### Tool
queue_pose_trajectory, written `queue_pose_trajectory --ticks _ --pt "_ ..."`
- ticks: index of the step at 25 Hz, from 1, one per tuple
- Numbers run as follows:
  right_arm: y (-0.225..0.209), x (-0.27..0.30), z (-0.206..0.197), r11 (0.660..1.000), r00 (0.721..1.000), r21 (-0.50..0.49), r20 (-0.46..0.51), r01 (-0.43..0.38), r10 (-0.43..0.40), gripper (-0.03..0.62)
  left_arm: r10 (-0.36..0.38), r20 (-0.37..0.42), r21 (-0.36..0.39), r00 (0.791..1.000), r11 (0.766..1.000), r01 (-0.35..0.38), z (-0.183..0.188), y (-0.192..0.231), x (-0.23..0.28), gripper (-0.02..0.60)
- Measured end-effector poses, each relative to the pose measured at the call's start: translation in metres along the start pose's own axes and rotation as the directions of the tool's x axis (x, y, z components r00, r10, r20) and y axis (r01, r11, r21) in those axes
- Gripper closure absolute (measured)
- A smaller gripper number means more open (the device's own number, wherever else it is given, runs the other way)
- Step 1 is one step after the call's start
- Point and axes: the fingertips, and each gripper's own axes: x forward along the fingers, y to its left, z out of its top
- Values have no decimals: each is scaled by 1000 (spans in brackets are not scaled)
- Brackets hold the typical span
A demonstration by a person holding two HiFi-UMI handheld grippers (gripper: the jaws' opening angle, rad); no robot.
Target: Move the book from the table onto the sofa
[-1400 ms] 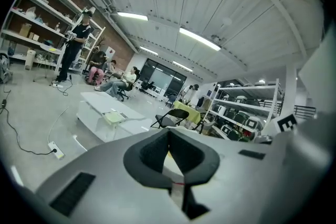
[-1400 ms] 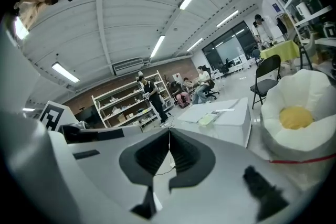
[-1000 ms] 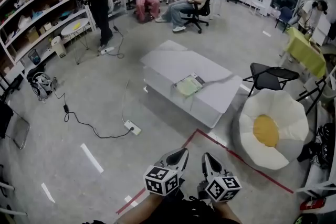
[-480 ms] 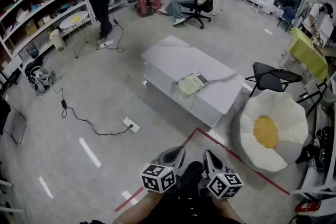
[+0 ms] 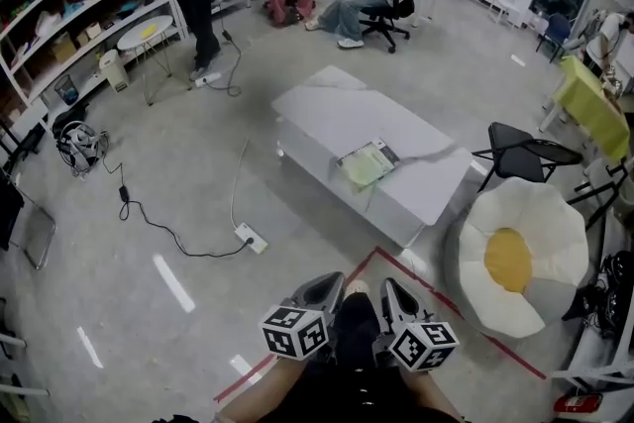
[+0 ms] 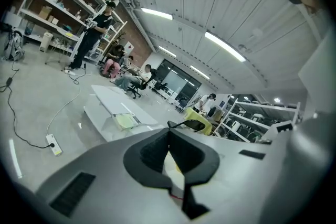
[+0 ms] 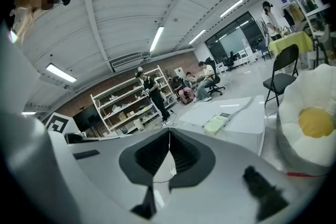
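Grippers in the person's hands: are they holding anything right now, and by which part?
Nothing is held. The left gripper and right gripper both have their jaws closed together and empty; the book lies untouched on the table.

Rig: left hand-held gripper (image 5: 325, 292) and right hand-held gripper (image 5: 394, 300), same build, with light grey shell and black jaw lining. Pads (image 6: 149, 152) black, ribbed. Black slot (image 6: 73, 194) in grey body. Marker cubes white with black squares (left cube (image 5: 295, 332), right cube (image 5: 424, 345)). Person wears dark clothing (image 5: 352, 381).
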Motion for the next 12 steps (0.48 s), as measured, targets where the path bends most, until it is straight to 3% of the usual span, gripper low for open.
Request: queue_pose_trajectory --ticks 12 --pt "-70 93 59 998 999 57 -33 -2 4 582 37 -27 -22 999 999 -37 50 31 111 572"
